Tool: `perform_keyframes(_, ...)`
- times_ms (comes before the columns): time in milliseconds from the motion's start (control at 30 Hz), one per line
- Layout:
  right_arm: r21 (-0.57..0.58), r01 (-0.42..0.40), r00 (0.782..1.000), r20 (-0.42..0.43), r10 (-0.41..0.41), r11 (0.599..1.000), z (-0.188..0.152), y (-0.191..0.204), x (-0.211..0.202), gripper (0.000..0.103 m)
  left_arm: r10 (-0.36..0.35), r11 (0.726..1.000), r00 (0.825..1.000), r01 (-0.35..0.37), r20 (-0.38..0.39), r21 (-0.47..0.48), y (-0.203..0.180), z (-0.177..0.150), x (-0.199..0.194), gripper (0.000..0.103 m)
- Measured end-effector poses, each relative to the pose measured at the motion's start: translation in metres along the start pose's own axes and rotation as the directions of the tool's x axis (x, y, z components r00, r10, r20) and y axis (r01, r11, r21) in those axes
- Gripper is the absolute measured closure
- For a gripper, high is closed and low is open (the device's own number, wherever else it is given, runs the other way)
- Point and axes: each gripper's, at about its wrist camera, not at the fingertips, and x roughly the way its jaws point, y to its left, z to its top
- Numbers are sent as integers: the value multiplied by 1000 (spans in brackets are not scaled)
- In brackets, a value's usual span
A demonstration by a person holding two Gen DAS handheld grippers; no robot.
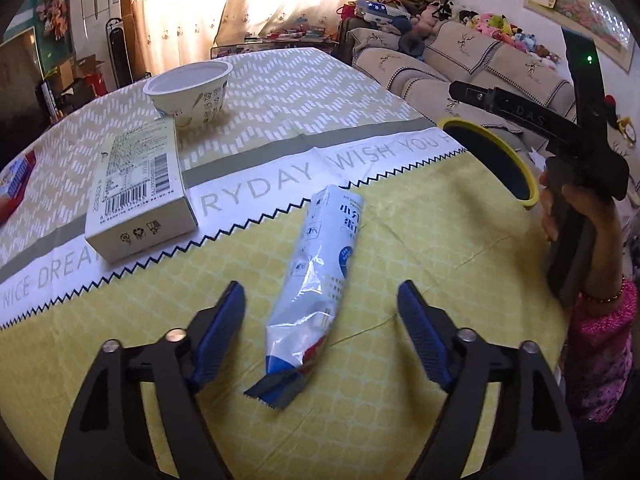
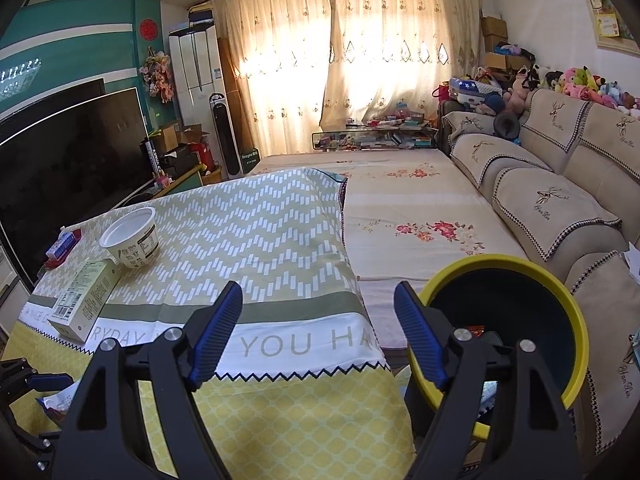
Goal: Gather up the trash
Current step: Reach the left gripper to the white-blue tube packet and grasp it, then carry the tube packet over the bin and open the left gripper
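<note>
A blue and white plastic wrapper (image 1: 316, 276) lies on the yellow part of the tablecloth (image 1: 420, 240), between the fingers of my open left gripper (image 1: 322, 308). A pale carton box (image 1: 140, 188) and a white paper bowl (image 1: 190, 90) sit further back left; both also show in the right wrist view, the box (image 2: 82, 300) and the bowl (image 2: 130, 242). My right gripper (image 2: 318, 320) is open and empty, above the table's right edge next to a yellow-rimmed dark bin (image 2: 508, 320). The bin (image 1: 492, 160) and the right gripper body (image 1: 576, 152) also show in the left wrist view.
A red and blue packet (image 1: 16, 182) lies at the table's left edge. A low bed with a floral sheet (image 2: 408, 208) and a sofa (image 2: 560, 184) stand right of the table. A TV (image 2: 68, 160) is on the left.
</note>
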Motion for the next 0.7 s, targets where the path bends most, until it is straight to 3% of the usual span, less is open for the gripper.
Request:
perform_keyframes(100,2,0,1000,-1,0,1000,0,0,1,29,25,1000,1000,-25,-1,12,-1,1,1,45)
perform_keyframes(300,-5,3,1000,-8,-3,1000,-1,1,2,29,100,993,995,-100,3,59,-6,-2,0,57)
perform_keyframes(500,-1,3,1000,-6,-3,1000,-1,1,2,29,105,993,994,-105,14,57,-4,-1,-1,74)
perform_keyframes(700,14,0,1000,8,0,1000,0,0,-1,29,92,994,996,-93,17,52,-7,-1,-2,77)
